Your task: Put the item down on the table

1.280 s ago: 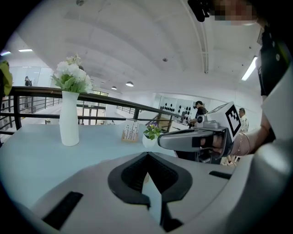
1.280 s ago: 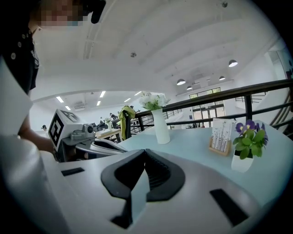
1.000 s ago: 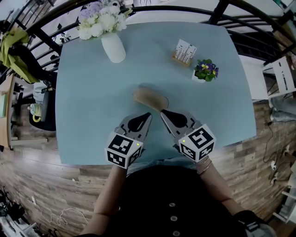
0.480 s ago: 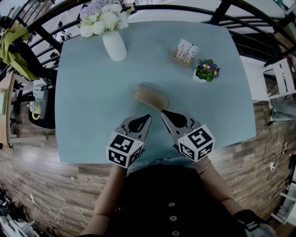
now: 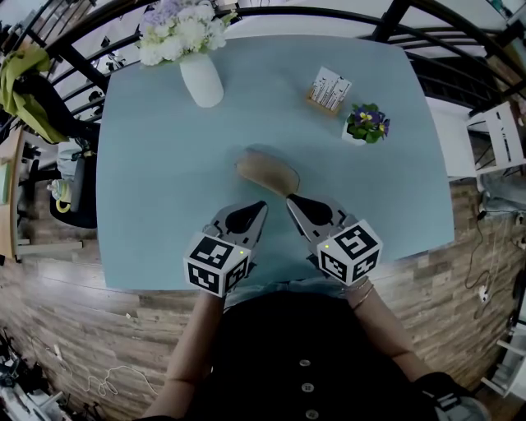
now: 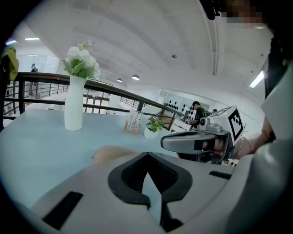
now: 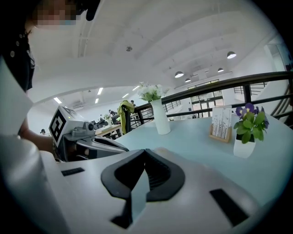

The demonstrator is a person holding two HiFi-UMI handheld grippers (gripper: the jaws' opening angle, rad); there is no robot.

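Left gripper view, tan item (image 6: 110, 154) half hidden behind closed left gripper (image 6: 146, 154)

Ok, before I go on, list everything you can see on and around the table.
table: one, light blue, middle of the head view
tan oval item: one, tan, lying on the table just ahead of both grippers
vase: one, white, holding white and lilac flowers, far left
card holder: one, wooden with white cards, far right
potted plant: one, white pot, purple flowers, beside the card holder
railing: one, black, beyond the far edge
left gripper: one, grey, shut, empty
right gripper: one, grey, shut, empty
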